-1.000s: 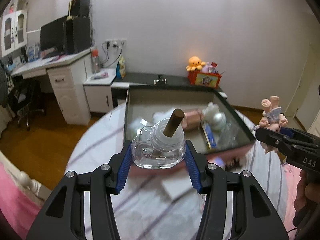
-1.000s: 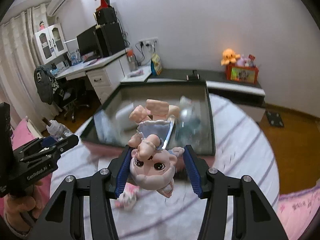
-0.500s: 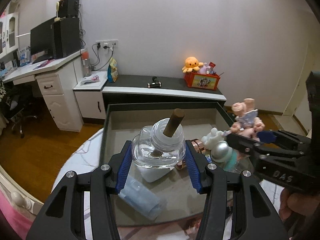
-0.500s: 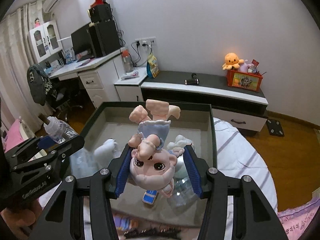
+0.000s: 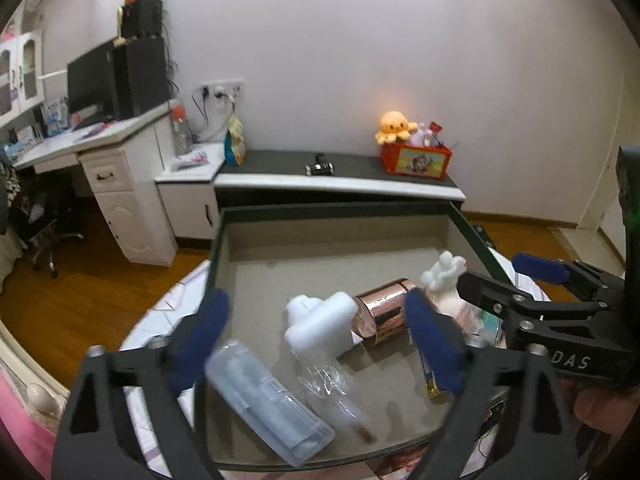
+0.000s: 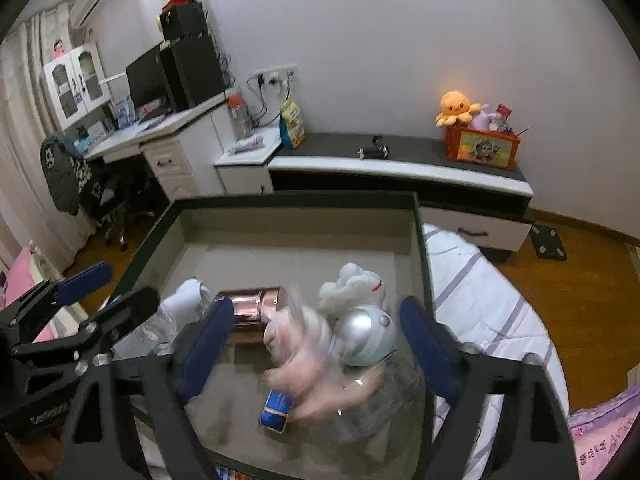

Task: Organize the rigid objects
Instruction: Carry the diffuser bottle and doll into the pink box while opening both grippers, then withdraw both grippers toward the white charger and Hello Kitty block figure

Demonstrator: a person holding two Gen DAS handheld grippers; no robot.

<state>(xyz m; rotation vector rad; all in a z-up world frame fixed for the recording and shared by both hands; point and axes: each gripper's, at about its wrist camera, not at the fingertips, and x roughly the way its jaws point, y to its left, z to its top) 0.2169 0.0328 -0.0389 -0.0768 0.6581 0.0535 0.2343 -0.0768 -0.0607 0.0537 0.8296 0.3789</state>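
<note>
Over the felt-lined tray (image 5: 336,210), both padded tongs (image 5: 316,340) (image 6: 310,344) are opening, gripping nothing.

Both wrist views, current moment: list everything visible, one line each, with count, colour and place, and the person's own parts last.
storage box: one, dark rim, on the striped bed.
copper can: one, lying mid-box.
white bottle: one, beside the can.
clear tube: one, bluish, box front left.
glass bottle: one, clear, blurred, dropping.
doll: one, pink, blurred, dropping.
silver-capped jar: one, clear, box right.
white figurine: one, behind the jar.
octopus plush: one, orange, on the cabinet.
left gripper: opening, empty.
right gripper: opening, empty.
</note>
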